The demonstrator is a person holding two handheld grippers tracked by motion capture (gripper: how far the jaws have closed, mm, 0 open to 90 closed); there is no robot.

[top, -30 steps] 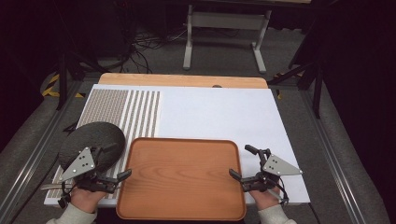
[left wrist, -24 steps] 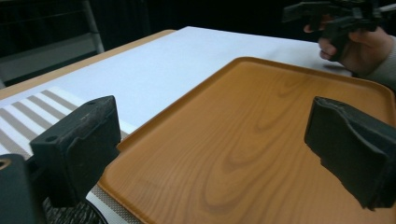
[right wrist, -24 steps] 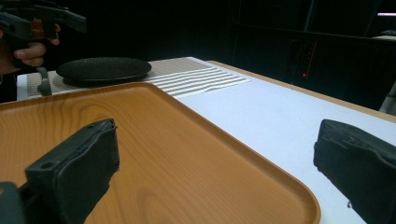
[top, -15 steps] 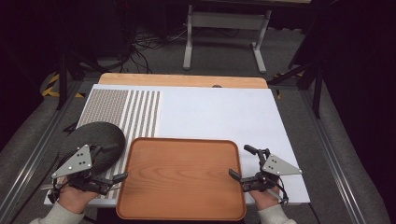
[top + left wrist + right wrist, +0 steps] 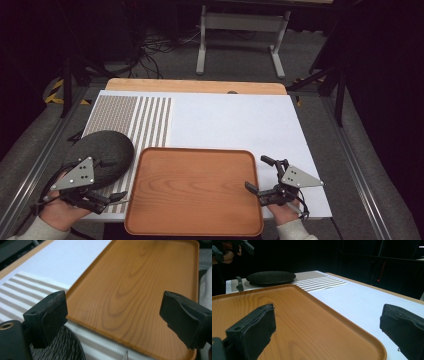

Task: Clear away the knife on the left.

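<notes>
An empty wooden tray (image 5: pixel 195 151) lies at the near middle of the table. My left gripper (image 5: pixel 114 180) hovers by its left edge, just over the dark round plate (image 5: pixel 102 150). Its jaws stand open and have just been closing a little, with nothing between them. In the left gripper view, the left gripper (image 5: pixel 115 312) looks across the bare tray (image 5: pixel 130 285). My right gripper (image 5: pixel 256 173) rests open at the tray's right edge. The right gripper (image 5: pixel 327 325) spans the tray's rim (image 5: pixel 352 330) without pressing on it.
The dark plate (image 5: pixel 270 277) sits on a striped placemat (image 5: pixel 140 115) at the left. A white board (image 5: pixel 235 120) covers the table behind the tray. Metal rails run along both sides, and a stand's legs (image 5: pixel 240 45) rise beyond the far edge.
My left gripper has lifted and drawn back a little from the tray's left edge, toward the near left. The right gripper, tray and plate have not moved.
</notes>
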